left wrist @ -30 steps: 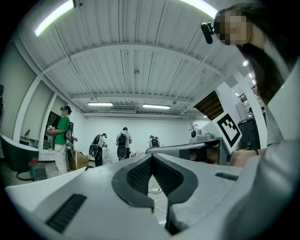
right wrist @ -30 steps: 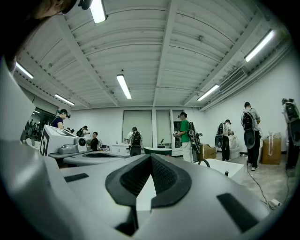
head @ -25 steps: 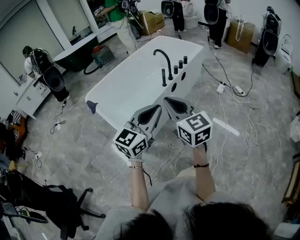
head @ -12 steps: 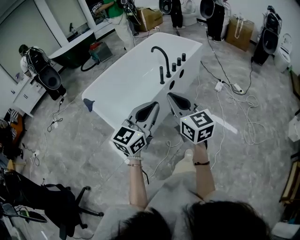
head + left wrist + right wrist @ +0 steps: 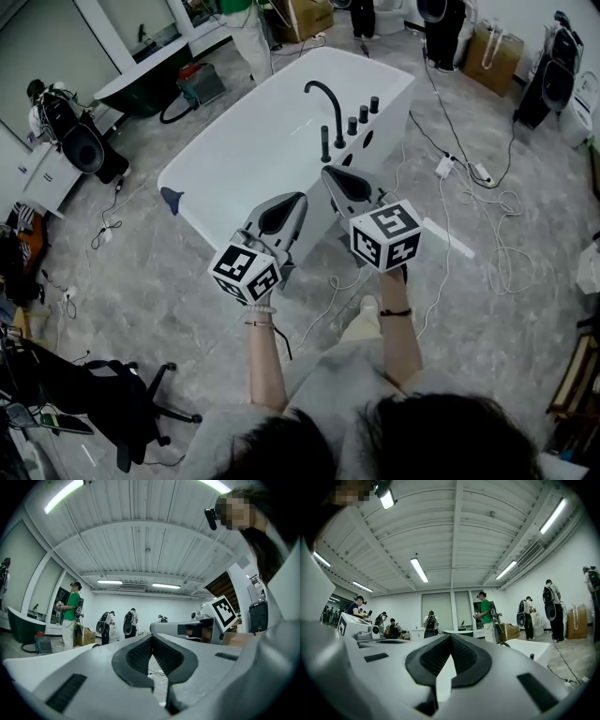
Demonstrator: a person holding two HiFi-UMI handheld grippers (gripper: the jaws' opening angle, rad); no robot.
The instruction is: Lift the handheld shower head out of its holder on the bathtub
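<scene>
A white freestanding bathtub [image 5: 244, 159] stands in the middle of the head view. On its right rim are a black curved faucet [image 5: 325, 97], three black knobs [image 5: 363, 114] and the black handheld shower head [image 5: 325, 143], upright in its holder. My right gripper [image 5: 327, 171] is shut and empty, its tip just short of the rim below the shower head. My left gripper [image 5: 300, 197] is also shut and empty, over the tub's near side wall. Seen in their own views, the left gripper [image 5: 152, 637] and the right gripper [image 5: 451, 636] have tips that meet. The right gripper view shows the tub's rim [image 5: 534, 648] at right.
Cables [image 5: 487, 202] and a power strip [image 5: 443, 167] lie on the grey floor right of the tub. A black office chair [image 5: 122, 403] stands at the lower left. A dark green tub [image 5: 141, 80], cardboard boxes [image 5: 492, 47] and standing people with backpacks fill the far side.
Both grippers have moved forward toward the bathtub's faucet side. The right tip now lies close under the shower head. Both stayed shut.
</scene>
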